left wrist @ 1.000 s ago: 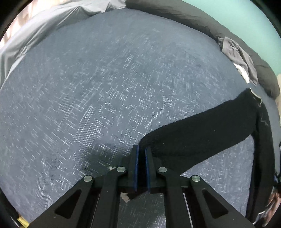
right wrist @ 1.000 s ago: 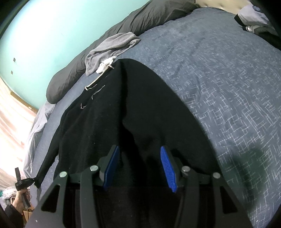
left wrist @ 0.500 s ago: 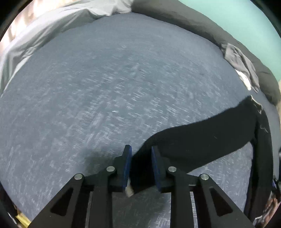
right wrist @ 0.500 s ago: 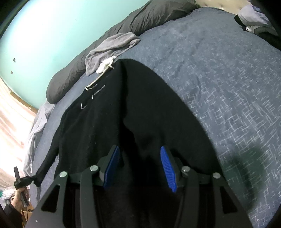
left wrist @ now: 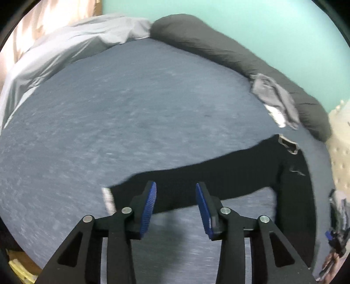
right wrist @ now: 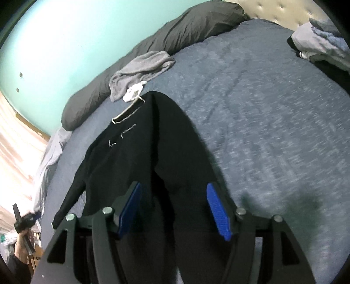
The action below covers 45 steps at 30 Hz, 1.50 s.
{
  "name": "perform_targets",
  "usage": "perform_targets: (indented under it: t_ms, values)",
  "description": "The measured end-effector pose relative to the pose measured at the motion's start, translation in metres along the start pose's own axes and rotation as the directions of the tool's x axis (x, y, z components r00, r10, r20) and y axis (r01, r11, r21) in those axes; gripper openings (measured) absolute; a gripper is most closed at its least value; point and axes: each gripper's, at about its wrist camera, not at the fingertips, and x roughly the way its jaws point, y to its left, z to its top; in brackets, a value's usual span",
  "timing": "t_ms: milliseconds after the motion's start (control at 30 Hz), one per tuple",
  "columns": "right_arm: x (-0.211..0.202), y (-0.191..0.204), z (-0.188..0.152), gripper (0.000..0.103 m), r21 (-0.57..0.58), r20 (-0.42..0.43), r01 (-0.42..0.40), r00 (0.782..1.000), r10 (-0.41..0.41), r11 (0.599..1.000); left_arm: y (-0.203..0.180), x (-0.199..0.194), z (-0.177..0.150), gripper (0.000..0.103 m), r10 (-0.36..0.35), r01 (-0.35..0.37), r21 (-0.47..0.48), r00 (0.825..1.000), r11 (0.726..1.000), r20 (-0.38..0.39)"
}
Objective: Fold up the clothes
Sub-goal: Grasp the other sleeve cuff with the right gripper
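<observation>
A black sweater (right wrist: 135, 157) lies flat on the blue-grey bedspread (right wrist: 273, 113), neck toward the far side. Its black sleeve (left wrist: 229, 174) stretches out across the cover to the left, with a pale cuff (left wrist: 107, 196) at its end. My left gripper (left wrist: 175, 185) hovers above that sleeve near the cuff; its jaws are opening and the pads touch nothing. My right gripper (right wrist: 174, 185) hangs over the lower part of the sweater, its jaws also opening, with the cloth below them and not pinched.
A crumpled grey garment (right wrist: 140, 72) lies by the sweater's collar against a long dark grey bolster (left wrist: 218, 50). A pile of clothes (right wrist: 323, 45) sits at the far right near the tufted headboard (right wrist: 273, 11). A light grey sheet (left wrist: 65, 48) hangs off the left.
My left gripper was shut on the sleeve cuff, then let go and rose; the sleeve now lies on the bed. My right gripper opened wider and lifted off the sweater.
</observation>
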Motion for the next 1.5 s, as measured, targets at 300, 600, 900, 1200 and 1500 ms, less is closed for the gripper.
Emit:
perform_targets:
  t_ms: [300, 600, 900, 1200, 1500]
  values:
    - [-0.02, -0.018, -0.004, 0.067, -0.05, -0.183, 0.054, 0.981, -0.063, 0.997, -0.097, 0.0, -0.033, 0.051, -0.105, 0.106, 0.059, 0.994, 0.993, -0.023]
    - [-0.02, -0.035, -0.032, 0.067, -0.006, -0.266, 0.063, 0.962, -0.062, 0.998, -0.163, 0.029, -0.093, 0.051, -0.199, 0.203, 0.086, 0.978, 0.975, -0.059]
    - [-0.011, -0.038, -0.054, 0.067, 0.02, -0.301, 0.065, 0.952, -0.056, 0.998, -0.187, 0.063, -0.136, 0.051, -0.22, 0.229, 0.096, 0.97, 0.969, -0.1]
    - [0.004, -0.039, -0.068, 0.067, -0.007, -0.343, 0.083, 0.936, -0.08, 0.997, -0.177, 0.073, -0.153, 0.053, -0.24, 0.247, 0.064, 0.966, 0.967, -0.092]
    - [0.012, -0.039, -0.071, 0.029, -0.015, -0.357, 0.065, 0.932, -0.066, 0.998, -0.147, 0.075, -0.156, 0.053, -0.217, 0.217, -0.004, 0.976, 0.976, -0.029]
